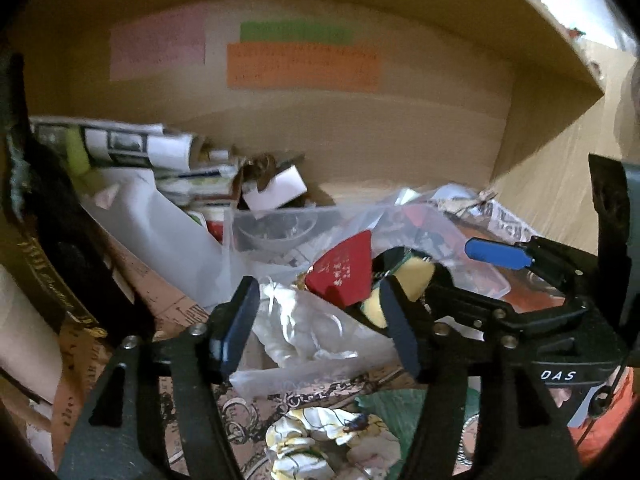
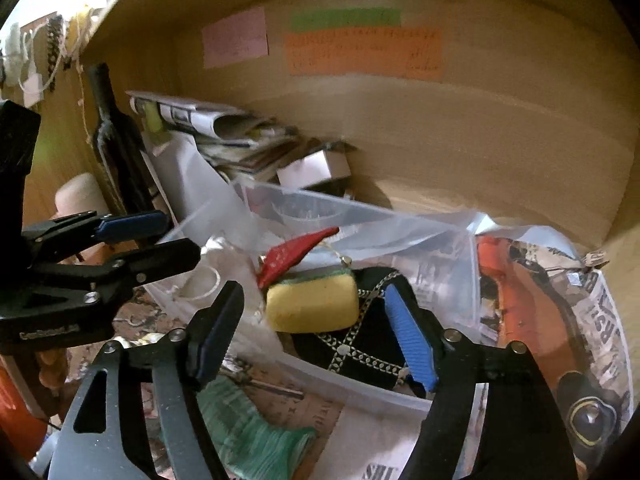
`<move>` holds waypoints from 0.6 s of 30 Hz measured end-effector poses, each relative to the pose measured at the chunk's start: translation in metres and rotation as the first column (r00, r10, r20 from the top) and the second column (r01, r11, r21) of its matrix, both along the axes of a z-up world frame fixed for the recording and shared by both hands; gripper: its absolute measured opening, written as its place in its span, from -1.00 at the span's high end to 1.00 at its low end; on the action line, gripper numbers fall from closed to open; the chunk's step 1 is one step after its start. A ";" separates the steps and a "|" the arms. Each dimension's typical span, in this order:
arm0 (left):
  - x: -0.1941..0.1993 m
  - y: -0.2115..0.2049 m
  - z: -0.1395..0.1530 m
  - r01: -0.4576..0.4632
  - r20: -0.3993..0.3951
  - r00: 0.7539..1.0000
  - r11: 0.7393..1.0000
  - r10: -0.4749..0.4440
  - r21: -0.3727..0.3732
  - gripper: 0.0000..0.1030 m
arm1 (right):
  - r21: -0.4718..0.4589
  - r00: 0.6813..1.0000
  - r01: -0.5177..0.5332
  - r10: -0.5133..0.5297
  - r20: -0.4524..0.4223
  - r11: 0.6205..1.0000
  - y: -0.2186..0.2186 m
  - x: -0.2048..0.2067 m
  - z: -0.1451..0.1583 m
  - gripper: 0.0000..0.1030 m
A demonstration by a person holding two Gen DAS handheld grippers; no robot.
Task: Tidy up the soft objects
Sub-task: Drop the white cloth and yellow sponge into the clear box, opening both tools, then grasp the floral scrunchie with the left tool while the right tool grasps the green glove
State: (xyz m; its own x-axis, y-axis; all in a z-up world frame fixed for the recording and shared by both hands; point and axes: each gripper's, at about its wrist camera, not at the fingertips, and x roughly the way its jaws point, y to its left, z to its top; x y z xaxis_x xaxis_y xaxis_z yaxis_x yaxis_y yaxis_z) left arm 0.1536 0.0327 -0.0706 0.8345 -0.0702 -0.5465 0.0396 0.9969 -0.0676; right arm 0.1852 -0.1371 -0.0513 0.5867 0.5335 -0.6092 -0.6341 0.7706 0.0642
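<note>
The right gripper (image 2: 312, 336) is seen at the lower centre of the right wrist view with its blue-padded fingers (image 2: 412, 344) spread wide apart, nothing being held between them. Just beyond the gap, at frame centre, a yellow sponge (image 2: 312, 304) is seen: a rounded, soft block with a thin green scouring layer along its upper edge. It rests on a black cloth (image 2: 360, 344) trimmed with a pale chain-like pattern, inside a clear plastic tub (image 2: 360, 390). A red triangular tag (image 2: 292, 254) with light lettering is tilted against the sponge's upper left corner. A crumpled clear plastic bag (image 2: 208, 276) is seen to the left, and an orange printed paper (image 2: 532, 320) to the right.

In the left wrist view the left gripper (image 1: 320, 332) is seen at lower centre, its fingers likewise spread, over a crumpled clear bag (image 1: 304, 328). The sponge (image 1: 416, 280) appears just right of centre, partly hidden behind the finger, with the red tag (image 1: 344, 268) beside it. The right gripper (image 1: 472, 280) is seen at the right of that frame. Green fabric (image 2: 248, 432) lies at the bottom, and coloured notes (image 2: 360, 50) are fixed to the cardboard wall at the top.
</note>
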 end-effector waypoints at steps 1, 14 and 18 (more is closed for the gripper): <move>-0.004 0.000 0.004 0.000 0.012 1.000 1.000 0.000 -0.002 -0.26 | 0.003 1.000 0.000 0.000 0.006 1.000 0.000 -0.002 0.002 -0.37; -0.058 0.008 0.028 -0.024 0.105 0.994 0.999 0.027 -0.028 -0.81 | 0.049 0.992 -0.008 0.002 0.123 0.999 -0.021 -0.050 0.033 -0.64; -0.070 0.009 0.021 -0.027 0.077 0.997 0.999 0.029 -0.029 -0.90 | 0.051 0.994 -0.010 0.004 0.114 0.999 -0.027 -0.061 0.029 -0.64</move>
State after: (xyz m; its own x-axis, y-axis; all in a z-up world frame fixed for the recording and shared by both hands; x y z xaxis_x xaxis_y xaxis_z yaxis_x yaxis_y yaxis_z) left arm 0.0839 0.0421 -0.0493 0.8760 -0.0606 -0.4785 0.0181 0.9955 -0.0931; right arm 0.1239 -0.1644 -0.0227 0.6469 0.5663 -0.5108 -0.6446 0.7639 0.0307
